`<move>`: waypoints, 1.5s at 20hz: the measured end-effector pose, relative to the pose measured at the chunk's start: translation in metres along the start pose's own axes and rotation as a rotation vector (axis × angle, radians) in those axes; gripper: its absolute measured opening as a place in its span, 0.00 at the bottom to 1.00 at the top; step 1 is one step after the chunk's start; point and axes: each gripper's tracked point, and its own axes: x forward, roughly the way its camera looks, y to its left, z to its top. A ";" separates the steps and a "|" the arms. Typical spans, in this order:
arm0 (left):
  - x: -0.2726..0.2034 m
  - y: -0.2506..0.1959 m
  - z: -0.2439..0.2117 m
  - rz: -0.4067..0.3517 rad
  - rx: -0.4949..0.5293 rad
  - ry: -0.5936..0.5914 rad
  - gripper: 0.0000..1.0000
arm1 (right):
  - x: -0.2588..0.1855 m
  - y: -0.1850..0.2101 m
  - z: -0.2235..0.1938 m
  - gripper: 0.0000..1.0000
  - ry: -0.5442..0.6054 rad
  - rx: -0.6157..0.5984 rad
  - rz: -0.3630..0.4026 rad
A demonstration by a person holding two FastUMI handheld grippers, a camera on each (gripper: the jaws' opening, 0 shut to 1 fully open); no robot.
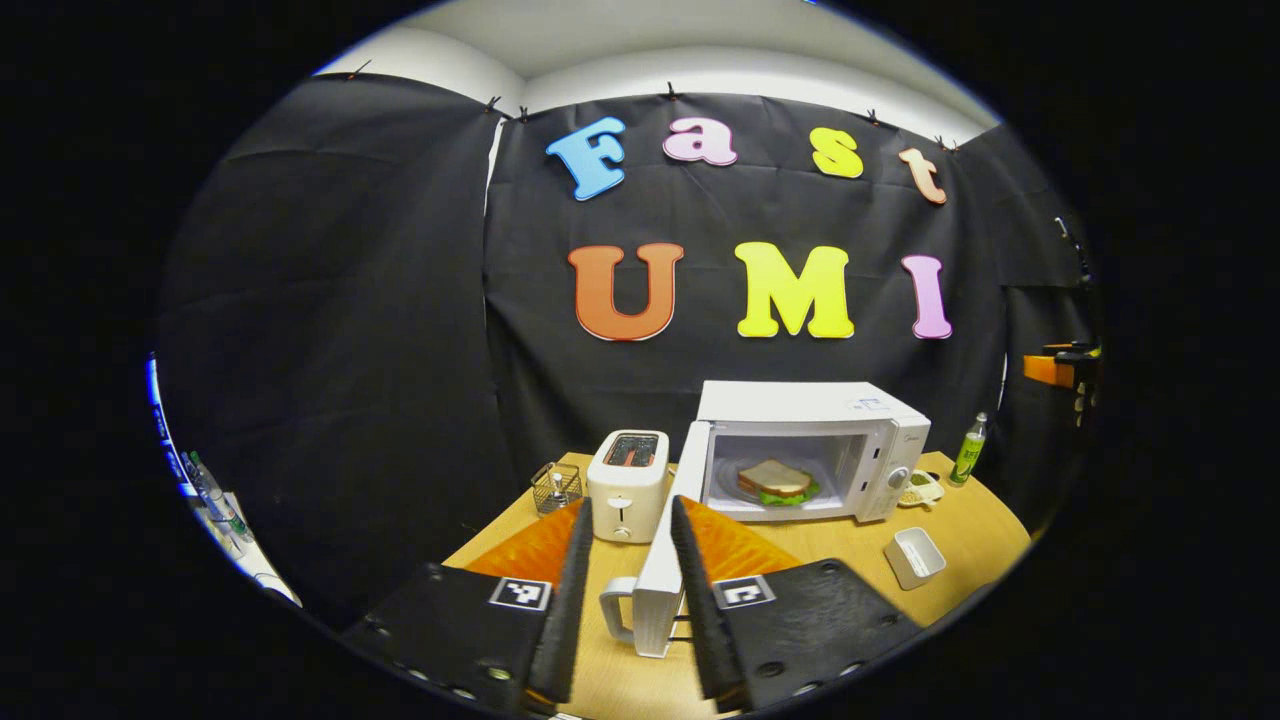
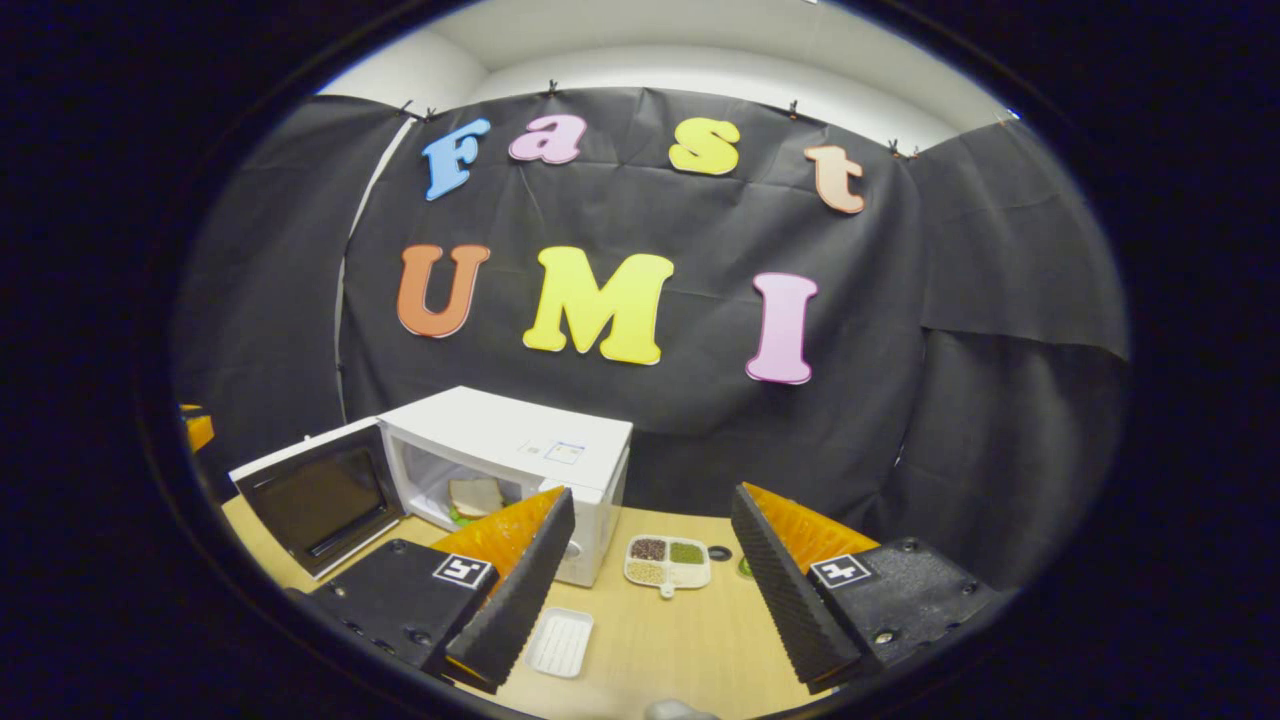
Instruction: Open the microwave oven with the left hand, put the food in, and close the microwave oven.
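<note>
A white microwave [image 1: 800,400] stands on the wooden table with its door [image 1: 660,570] swung out toward me, edge-on. A sandwich [image 1: 775,482] lies on the plate inside. My left gripper [image 1: 631,505] straddles the door's free edge and its handle [image 1: 620,612]; its fingers are open, with a small gap showing beside the handle. In the right gripper view the microwave [image 2: 520,435] is at the left, its door [image 2: 320,495] wide open and the sandwich [image 2: 476,495] visible inside. My right gripper [image 2: 652,495] is open and holds nothing, hovering over the table to the microwave's right.
A white toaster [image 1: 628,480] and a wire basket [image 1: 557,487] stand left of the microwave. A white rectangular tub [image 1: 915,556], a sectioned dish of grains [image 2: 667,560] and a green bottle [image 1: 967,450] sit to its right. A white tray [image 2: 560,640] lies near the table's front.
</note>
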 end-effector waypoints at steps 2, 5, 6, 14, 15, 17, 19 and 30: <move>0.010 0.014 -0.012 0.039 0.019 0.017 0.10 | -0.003 -0.003 0.001 0.93 0.003 -0.009 -0.004; 0.020 0.032 -0.040 0.065 0.035 0.069 0.00 | -0.010 -0.006 0.003 0.94 0.004 -0.017 -0.006; 0.027 0.039 -0.046 0.063 0.050 0.066 0.00 | -0.013 -0.007 0.004 0.94 0.008 -0.016 -0.008; 0.075 0.042 -0.105 -0.025 0.051 0.118 0.00 | -0.034 -0.026 -0.003 0.94 0.061 0.015 -0.058; 0.079 0.039 -0.108 -0.032 0.050 0.119 0.00 | -0.035 -0.030 -0.008 1.00 0.074 0.013 -0.071; 0.083 0.034 -0.116 -0.053 0.061 0.132 0.00 | -0.040 -0.035 -0.014 1.00 0.090 0.022 -0.093; 0.082 0.027 -0.119 -0.082 0.065 0.143 0.00 | -0.044 -0.035 -0.019 0.94 0.108 0.039 -0.103; 0.065 -0.071 -0.100 -0.305 0.155 0.100 0.00 | -0.063 -0.042 -0.035 1.00 0.161 0.049 -0.135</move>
